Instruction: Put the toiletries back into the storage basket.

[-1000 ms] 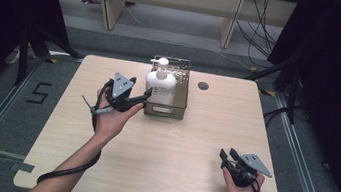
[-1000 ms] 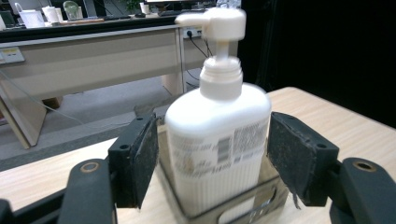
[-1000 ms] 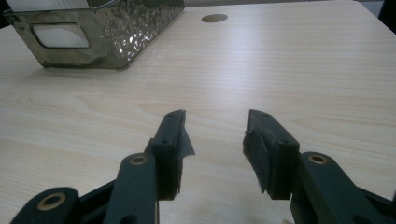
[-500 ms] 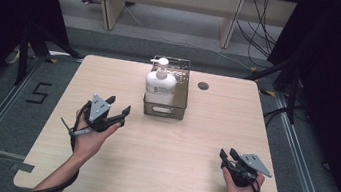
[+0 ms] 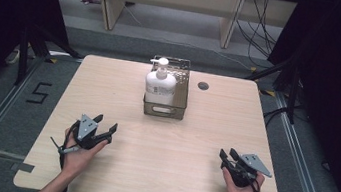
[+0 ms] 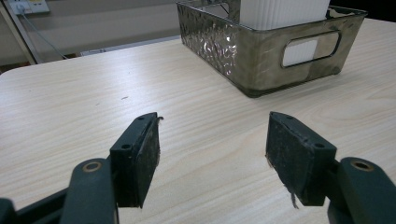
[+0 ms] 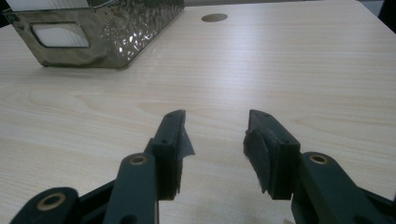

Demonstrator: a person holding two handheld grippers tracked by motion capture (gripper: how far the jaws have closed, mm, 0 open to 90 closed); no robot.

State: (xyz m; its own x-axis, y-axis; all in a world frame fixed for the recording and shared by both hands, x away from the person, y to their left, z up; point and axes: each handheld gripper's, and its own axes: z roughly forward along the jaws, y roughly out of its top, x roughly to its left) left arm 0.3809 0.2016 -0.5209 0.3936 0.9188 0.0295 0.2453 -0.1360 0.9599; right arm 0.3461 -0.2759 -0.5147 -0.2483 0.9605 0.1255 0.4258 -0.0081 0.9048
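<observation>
Pump bottle (image 5: 160, 85): white, with a white pump head and a printed label, upright in the left half of the basket. Basket (image 5: 178, 108): dark, see-through, dimpled walls, oblong handle slot, standing at the table's far middle.

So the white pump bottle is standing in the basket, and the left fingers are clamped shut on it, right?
Not quite. The white pump bottle does stand in the basket, but the left gripper isn't on it. The high view shows it near the table's front edge, well apart from the basket, and the left gripper view shows its fingers open with nothing between them.
</observation>
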